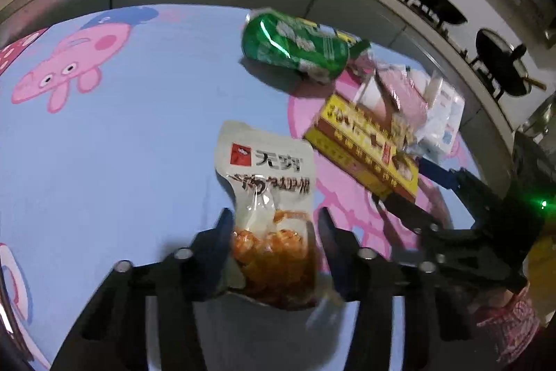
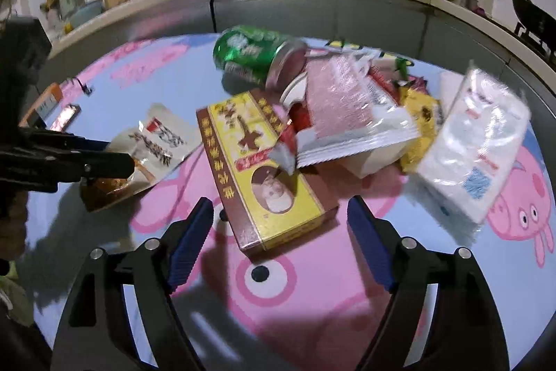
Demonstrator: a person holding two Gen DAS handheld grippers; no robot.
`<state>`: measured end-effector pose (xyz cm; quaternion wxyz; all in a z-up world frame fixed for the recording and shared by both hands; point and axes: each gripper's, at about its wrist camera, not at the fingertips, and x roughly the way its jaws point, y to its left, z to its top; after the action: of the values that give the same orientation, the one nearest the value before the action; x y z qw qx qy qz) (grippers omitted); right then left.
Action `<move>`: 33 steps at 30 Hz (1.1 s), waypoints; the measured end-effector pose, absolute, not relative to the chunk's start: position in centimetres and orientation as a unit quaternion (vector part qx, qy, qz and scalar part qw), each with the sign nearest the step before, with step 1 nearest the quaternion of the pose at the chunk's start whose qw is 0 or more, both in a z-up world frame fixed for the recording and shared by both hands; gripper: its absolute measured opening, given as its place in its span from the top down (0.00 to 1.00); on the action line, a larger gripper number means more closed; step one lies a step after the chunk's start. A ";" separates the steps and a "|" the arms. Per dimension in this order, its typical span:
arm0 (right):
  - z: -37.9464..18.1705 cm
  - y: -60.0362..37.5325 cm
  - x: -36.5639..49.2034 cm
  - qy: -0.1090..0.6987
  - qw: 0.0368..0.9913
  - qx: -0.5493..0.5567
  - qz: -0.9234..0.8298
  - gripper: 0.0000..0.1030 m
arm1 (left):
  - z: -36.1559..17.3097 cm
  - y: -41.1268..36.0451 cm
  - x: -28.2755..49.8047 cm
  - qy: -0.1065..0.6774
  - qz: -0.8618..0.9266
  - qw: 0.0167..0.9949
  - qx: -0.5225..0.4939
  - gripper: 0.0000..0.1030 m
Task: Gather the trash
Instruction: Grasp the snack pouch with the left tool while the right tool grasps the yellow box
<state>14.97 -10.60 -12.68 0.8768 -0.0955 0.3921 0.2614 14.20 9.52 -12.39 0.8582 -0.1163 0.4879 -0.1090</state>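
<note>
Green can (image 1: 295,47) upper centre, yellow-and-maroon box (image 2: 264,169) mid-frame, white pouch (image 1: 271,197) showing orange inside, all on the pale-blue table (image 1: 121,145) with pink cartoon pigs.

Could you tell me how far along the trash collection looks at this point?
Nothing looks collected yet, and no bin is in view. In hand: the left gripper straddles the snack pouch; whether it grips is unclear. The right gripper stands open before the yellow box. Left on the table: the green can, pink wrapper and tissue pack.
</note>
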 end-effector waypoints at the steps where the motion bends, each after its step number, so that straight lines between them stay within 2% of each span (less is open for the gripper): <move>1: -13.0 -10.4 14.9 0.398 0.875 -0.097 0.258 0.37 | -12.4 9.2 13.9 0.482 -0.103 0.863 -0.106 0.63; 3: -13.0 -10.3 14.3 0.391 0.879 -0.094 0.255 0.40 | -12.4 8.8 13.7 0.481 -0.106 0.864 -0.102 0.68; 4: -12.8 -10.3 13.9 0.390 0.879 -0.088 0.261 0.40 | -12.3 8.8 13.5 0.480 -0.104 0.865 -0.105 0.77; 6: -12.1 -10.5 12.0 0.373 0.887 -0.083 0.260 0.41 | -12.2 9.0 13.2 0.482 -0.111 0.861 -0.120 0.81; 15: -12.4 -13.7 4.4 0.367 0.900 -0.075 0.224 0.42 | -12.2 7.8 9.9 0.485 -0.112 0.861 -0.108 0.82; 33: -12.1 -19.5 -0.4 0.360 0.910 0.006 0.207 0.43 | -10.4 5.1 7.4 0.471 -0.102 0.873 -0.070 0.82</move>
<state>-0.38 -19.45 -12.11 0.9098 0.0057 0.3597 0.2069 7.38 5.08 -10.38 0.8733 -0.0697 0.4712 -0.1023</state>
